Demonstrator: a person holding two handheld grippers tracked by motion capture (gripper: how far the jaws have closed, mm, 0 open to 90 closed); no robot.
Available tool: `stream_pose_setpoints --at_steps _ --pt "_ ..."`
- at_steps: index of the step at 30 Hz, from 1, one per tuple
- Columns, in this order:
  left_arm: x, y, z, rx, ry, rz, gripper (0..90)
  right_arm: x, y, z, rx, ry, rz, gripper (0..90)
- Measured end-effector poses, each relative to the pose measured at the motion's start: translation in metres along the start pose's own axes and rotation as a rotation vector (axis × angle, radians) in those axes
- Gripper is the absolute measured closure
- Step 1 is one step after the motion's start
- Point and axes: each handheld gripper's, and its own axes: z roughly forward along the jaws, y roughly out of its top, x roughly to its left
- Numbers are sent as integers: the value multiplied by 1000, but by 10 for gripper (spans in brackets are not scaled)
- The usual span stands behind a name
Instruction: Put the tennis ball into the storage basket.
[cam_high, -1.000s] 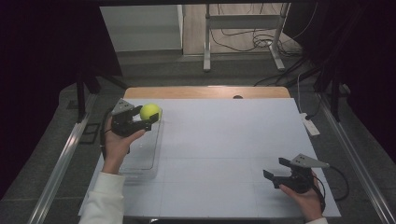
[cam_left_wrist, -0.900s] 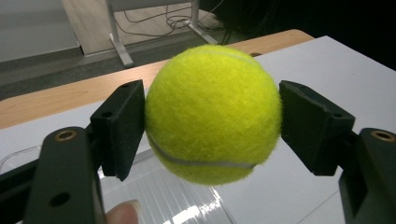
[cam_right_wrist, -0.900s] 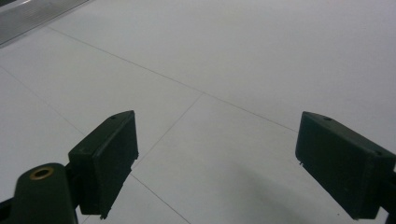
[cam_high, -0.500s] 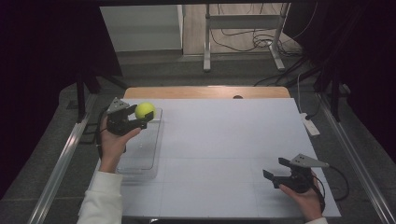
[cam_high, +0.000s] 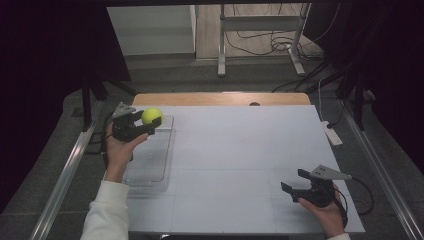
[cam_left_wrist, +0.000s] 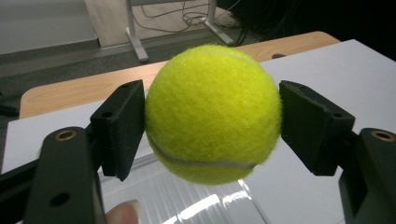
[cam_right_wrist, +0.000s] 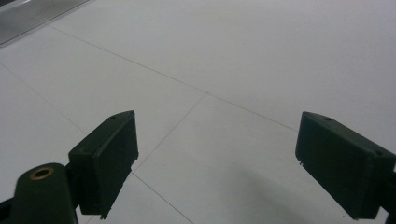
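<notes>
A yellow-green tennis ball (cam_high: 151, 115) (cam_left_wrist: 212, 112) hangs above the far end of a clear plastic tray (cam_high: 150, 162) at the table's left side. My left gripper (cam_high: 149, 121) (cam_left_wrist: 212, 121) is shut on it, with a black pad pressed against each side of the ball. The tray's ribbed clear rim (cam_left_wrist: 187, 200) lies just below the ball, and a fingertip pokes in at the bottom edge. Near the front right corner of the white table (cam_high: 240, 150), my right gripper (cam_high: 294, 180) (cam_right_wrist: 224, 158) rests open and low over the bare surface, nothing between its pads.
A wooden strip (cam_high: 220, 98) runs along the table's far edge. A white power strip (cam_high: 331, 133) lies off the right edge. Metal rails flank both sides, and a metal stand (cam_high: 260, 45) with cables is on the floor beyond.
My left gripper has carried the ball a little to the left, over the tray's far end. The right gripper has stayed where it was.
</notes>
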Motion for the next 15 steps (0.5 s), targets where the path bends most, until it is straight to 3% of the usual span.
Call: stream_pose_setpoints --at_steps 15 --pt "14 1 10 52 50 -7 267 1 0 0 2 1 2 135"
